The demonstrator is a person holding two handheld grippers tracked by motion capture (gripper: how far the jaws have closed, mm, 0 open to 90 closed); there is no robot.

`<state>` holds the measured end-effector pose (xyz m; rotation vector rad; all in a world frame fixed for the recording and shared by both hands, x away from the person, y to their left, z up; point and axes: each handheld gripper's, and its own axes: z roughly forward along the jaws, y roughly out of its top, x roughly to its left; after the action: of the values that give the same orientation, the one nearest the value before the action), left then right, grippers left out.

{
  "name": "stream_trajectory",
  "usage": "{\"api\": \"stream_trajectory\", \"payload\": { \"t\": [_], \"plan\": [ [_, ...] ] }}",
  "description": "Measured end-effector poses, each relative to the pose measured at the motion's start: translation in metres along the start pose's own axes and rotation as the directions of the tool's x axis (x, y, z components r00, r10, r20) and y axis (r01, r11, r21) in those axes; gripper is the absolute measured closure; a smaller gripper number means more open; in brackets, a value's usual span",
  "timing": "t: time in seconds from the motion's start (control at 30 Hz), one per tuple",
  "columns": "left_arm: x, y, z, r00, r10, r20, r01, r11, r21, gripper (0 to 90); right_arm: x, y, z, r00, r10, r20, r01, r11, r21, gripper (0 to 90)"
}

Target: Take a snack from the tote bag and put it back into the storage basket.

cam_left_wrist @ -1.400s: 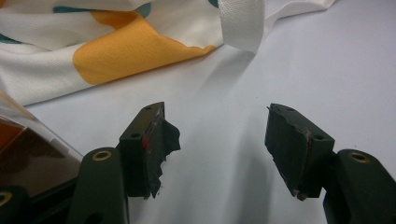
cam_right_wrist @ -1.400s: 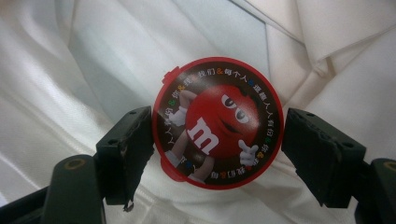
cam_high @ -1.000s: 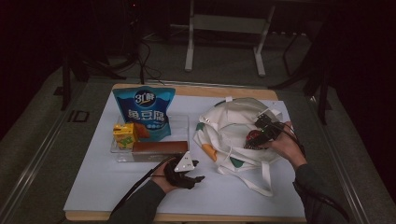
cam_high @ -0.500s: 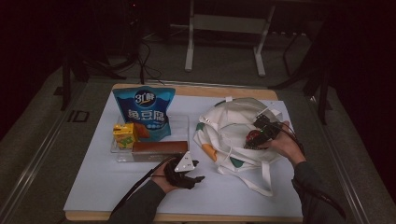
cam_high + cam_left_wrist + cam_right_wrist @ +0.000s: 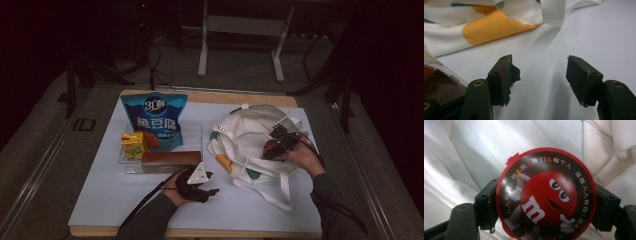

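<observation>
A white tote bag point(image 5: 247, 137) with orange and green patches lies at the table's right. Over it my right gripper point(image 5: 272, 147) is shut on a round red candy tub point(image 5: 546, 195), whose lid with a red cartoon face points at the camera; white bag cloth point(image 5: 474, 150) lies behind it. My left gripper point(image 5: 202, 186) rests low on the white table cover near the front edge, its jaws open with nothing between them point(image 5: 540, 80). The bag's orange patch point(image 5: 491, 27) and a strap point(image 5: 552, 12) lie just ahead of it.
A blue snack bag point(image 5: 154, 120) stands at the back left. In front of it a clear tray point(image 5: 131, 162) holds a yellow drink carton point(image 5: 133, 144) and a brown box point(image 5: 170, 160). Dark floor and metal stand legs point(image 5: 202, 45) lie behind the table.
The right hand with the candy tub has shifted slightly over the bag. The left gripper has stayed where it was.
</observation>
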<state>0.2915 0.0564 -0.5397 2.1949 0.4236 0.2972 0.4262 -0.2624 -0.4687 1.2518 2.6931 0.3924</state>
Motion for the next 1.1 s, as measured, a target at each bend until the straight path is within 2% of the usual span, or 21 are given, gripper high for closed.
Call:
{"api": "stream_trajectory", "payload": {
  "t": [0.3, 1.1],
  "plan": [
    [0.0000, 0.0000, 0.0002, 1.0000, 0.000, 0.000, 0.000, 1.0000, 0.000, 39.0, -0.0010, -0.0013, -0.0005, 0.9998, 0.020, -0.006, -0.020, 1.000, -0.013, 25.2],
    [-0.0001, 0.0001, 0.0003, 1.0000, -0.001, 0.000, 0.001, 1.0000, 0.000, 39.0, -0.0027, -0.0036, -0.0017, 0.9993, 0.033, -0.018, -0.033, 0.999, -0.026, 25.4]
  ]
}}
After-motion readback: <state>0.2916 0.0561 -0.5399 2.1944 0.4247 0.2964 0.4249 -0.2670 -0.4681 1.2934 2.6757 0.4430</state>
